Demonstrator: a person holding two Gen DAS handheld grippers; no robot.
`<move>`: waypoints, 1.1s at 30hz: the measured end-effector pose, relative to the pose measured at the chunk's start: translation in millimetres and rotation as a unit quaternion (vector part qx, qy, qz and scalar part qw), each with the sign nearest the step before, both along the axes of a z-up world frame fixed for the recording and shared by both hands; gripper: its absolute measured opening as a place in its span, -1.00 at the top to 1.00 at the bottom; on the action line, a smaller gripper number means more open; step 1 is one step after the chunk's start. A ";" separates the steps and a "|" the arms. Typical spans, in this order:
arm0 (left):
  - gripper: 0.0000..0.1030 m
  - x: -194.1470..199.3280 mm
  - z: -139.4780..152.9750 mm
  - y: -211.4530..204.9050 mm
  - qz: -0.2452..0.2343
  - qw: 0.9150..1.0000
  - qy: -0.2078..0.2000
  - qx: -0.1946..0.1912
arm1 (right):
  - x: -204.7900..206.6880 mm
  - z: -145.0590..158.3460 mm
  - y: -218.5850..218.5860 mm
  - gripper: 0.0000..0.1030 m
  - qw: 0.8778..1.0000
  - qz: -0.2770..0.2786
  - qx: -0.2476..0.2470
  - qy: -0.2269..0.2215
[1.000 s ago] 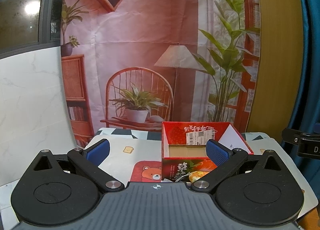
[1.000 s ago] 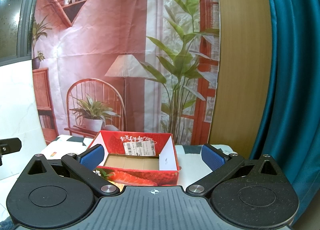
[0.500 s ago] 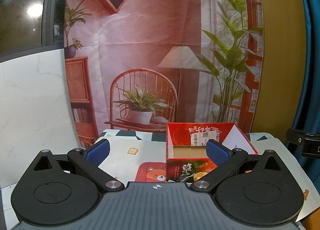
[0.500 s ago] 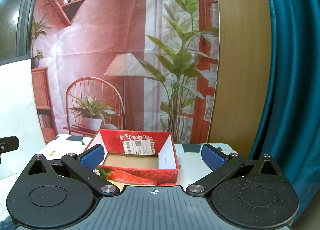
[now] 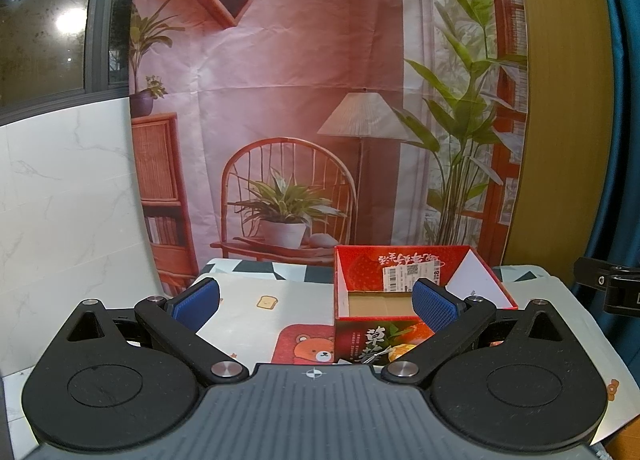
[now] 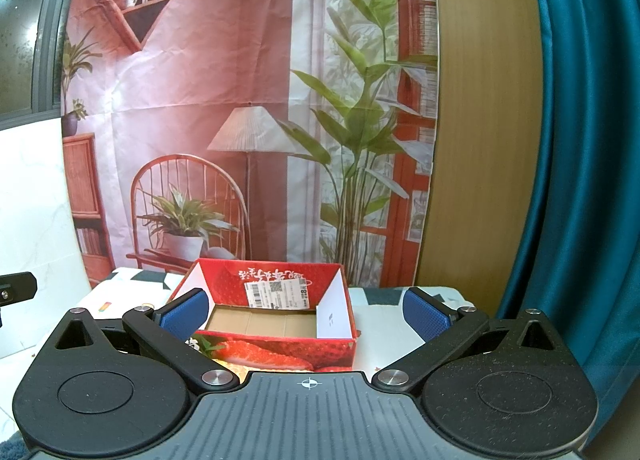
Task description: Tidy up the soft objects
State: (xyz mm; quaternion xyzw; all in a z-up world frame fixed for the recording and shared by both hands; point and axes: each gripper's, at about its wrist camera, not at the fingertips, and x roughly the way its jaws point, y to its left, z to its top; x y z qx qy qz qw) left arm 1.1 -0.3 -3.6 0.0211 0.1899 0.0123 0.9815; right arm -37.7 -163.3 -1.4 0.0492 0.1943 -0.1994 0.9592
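Red cardboard box (image 5: pixel 420 300) sits empty toward the counter's (image 5: pixel 280 300) far edge; no soft objects show. Left tool (image 5: pixel 316 302) and right tool (image 6: pixel 306 314) hover released, grasping nothing. Likely light, thin-walled; grip its rim.

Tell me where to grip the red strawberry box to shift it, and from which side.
Probably pinch the top edge of a thin side wall of the red strawberry box, say its right wall, coming from above with the right hand-held gripper. The box stands open-topped and upright, and looks wider than the open jaws.
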 end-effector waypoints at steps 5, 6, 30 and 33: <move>-1.00 0.2 -0.2 0.1 -0.001 1.000 0.000 0.000 | 0.0 0.8 0.6 -0.99 1.000 0.000 0.000 0.000; -1.00 0.2 -0.4 0.0 0.000 1.000 0.001 0.000 | 0.3 1.5 1.0 -0.99 1.000 0.000 0.000 0.000; -1.00 18.1 -22.2 6.8 0.017 1.000 0.021 0.009 | -2.7 -13.4 -16.0 -0.99 0.996 0.040 0.057 -0.059; -1.00 28.5 -35.4 1.2 0.015 0.999 0.029 0.024 | 3.3 -25.4 -21.9 -0.99 0.996 0.038 0.064 -0.058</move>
